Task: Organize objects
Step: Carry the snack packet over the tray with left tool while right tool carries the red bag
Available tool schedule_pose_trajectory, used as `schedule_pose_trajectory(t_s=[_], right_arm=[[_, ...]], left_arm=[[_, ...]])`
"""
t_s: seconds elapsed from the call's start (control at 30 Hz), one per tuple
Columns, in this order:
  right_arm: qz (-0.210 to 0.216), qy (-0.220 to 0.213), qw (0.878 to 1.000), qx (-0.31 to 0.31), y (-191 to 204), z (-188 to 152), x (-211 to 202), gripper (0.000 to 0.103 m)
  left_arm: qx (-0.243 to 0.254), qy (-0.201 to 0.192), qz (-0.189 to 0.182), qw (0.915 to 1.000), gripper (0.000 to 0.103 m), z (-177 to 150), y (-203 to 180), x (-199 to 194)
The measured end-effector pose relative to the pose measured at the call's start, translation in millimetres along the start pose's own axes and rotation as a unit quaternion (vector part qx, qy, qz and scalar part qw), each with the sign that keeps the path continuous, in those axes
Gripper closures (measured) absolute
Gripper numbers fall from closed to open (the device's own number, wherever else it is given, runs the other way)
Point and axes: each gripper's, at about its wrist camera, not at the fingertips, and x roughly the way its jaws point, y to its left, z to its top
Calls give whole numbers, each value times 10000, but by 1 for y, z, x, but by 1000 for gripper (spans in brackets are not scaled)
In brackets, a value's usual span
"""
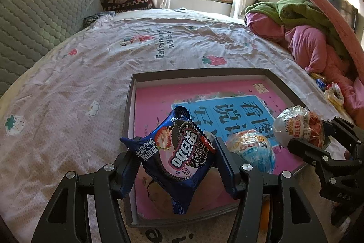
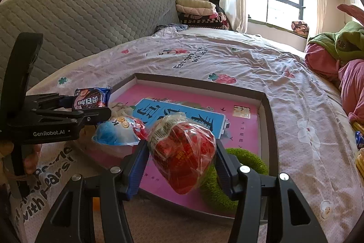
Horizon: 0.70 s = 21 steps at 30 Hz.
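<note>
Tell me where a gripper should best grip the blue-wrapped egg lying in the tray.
Probably across the blue egg's rounded middle, coming from above: it lies low on the tray floor, the left gripper hangs over its left, and crinkly wrap ends offer poor purchase.

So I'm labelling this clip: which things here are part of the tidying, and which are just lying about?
In the job: cookie packet, red egg, blue egg, green ring, box.
Lying about: folded blankets, clothes pile, headboard.
</note>
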Motion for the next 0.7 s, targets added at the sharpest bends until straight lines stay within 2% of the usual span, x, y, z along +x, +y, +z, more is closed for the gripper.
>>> schedule_pose_trajectory(t_s=[0.33,0.7], right_arm=[[-16,205,9998,-33,1,-4,10,47],[26,331,9994,-38,2,-7,14,46]], left_arm=[[86,127,32,9999,39,-5,-3,8],[-80,371,-112,9992,39,-10,2,20]])
